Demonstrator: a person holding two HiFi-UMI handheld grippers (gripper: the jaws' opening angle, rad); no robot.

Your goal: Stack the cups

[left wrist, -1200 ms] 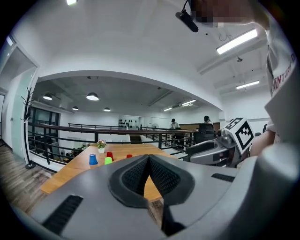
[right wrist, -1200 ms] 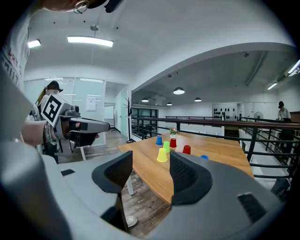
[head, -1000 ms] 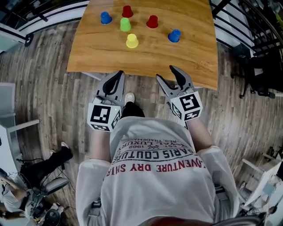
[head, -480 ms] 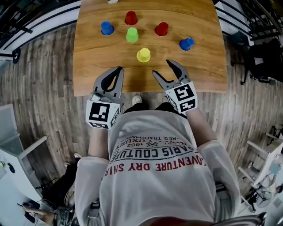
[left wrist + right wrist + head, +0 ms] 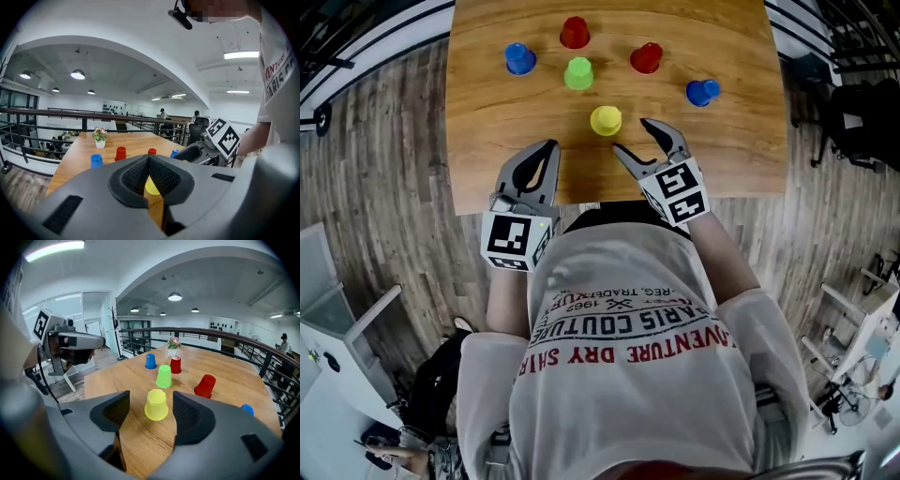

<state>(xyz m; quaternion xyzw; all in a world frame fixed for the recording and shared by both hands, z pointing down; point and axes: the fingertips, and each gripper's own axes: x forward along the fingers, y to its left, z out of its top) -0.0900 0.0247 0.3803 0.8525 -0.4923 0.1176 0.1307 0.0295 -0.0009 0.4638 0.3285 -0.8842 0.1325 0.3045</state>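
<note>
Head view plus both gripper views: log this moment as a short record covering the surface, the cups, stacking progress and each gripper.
surface: wooden table
cups: six, all standing apart: yellow plastic cup, green plastic cup, far red plastic cup, right red plastic cup, left blue plastic cup, right blue plastic cup
stacked: none yet
left gripper: fingers together, empty
right gripper: fingers apart, just been opening; yellow plastic cup just ahead, untouched
</note>
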